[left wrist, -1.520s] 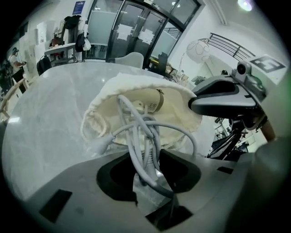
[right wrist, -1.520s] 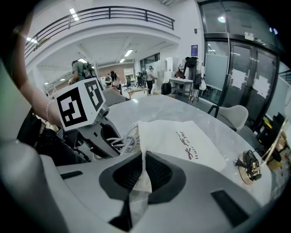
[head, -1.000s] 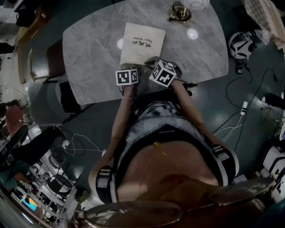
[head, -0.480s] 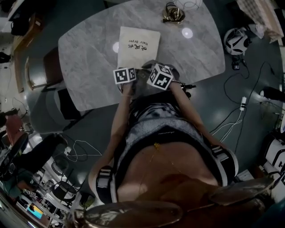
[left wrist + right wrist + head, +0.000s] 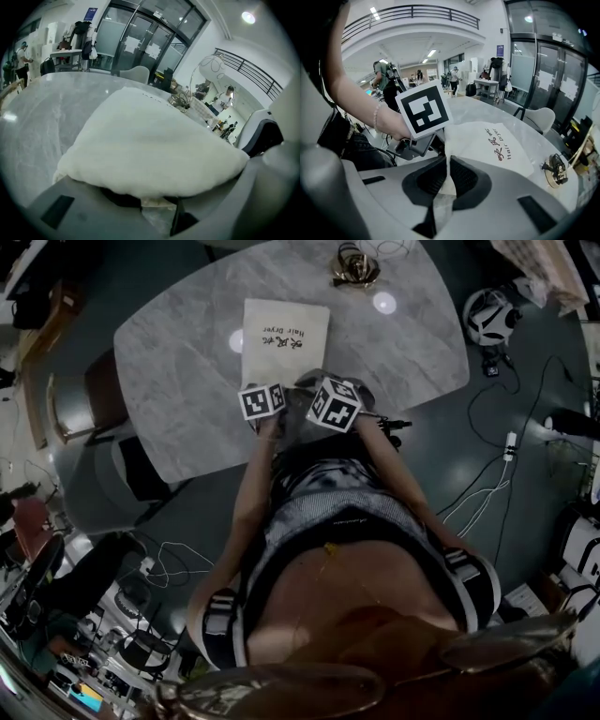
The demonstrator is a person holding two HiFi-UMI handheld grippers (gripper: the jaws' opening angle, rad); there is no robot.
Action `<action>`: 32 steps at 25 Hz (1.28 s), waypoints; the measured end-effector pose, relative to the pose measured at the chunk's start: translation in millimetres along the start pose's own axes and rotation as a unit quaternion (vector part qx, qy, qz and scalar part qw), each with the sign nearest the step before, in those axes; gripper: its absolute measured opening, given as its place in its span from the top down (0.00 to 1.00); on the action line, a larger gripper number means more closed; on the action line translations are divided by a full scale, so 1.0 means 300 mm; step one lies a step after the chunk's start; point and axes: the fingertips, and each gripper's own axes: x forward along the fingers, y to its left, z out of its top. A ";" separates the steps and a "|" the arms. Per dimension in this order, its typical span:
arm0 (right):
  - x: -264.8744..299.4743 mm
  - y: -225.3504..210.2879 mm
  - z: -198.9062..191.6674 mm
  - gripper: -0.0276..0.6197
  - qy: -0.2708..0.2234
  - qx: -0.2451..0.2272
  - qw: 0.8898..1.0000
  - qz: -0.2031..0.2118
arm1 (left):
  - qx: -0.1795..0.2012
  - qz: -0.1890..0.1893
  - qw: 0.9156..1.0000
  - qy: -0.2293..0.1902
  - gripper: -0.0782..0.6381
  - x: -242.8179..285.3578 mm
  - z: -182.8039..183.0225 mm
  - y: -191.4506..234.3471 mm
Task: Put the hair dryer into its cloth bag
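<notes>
Lying on the table, the bag is gripped at its near edge by both grippers: the right gripper is closed almost fully on a thin fold; the left gripper, jaws partly apart, is clamped on bunched cloth.

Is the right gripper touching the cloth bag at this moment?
Touching. The right gripper view shows the right gripper with its jaws closed on an edge of the cloth bag, the fabric pinched between them.
</notes>
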 end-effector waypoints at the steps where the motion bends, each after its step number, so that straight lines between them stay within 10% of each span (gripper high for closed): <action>1: -0.002 0.000 -0.001 0.84 0.001 0.002 1.000 -0.001 | 0.003 0.000 1.000 -0.002 0.68 0.002 0.001 0.000; 32: 0.025 -0.003 -0.061 0.84 0.014 0.039 0.998 -0.048 | 0.101 -0.062 0.992 -0.031 0.54 -0.061 -0.061 -0.044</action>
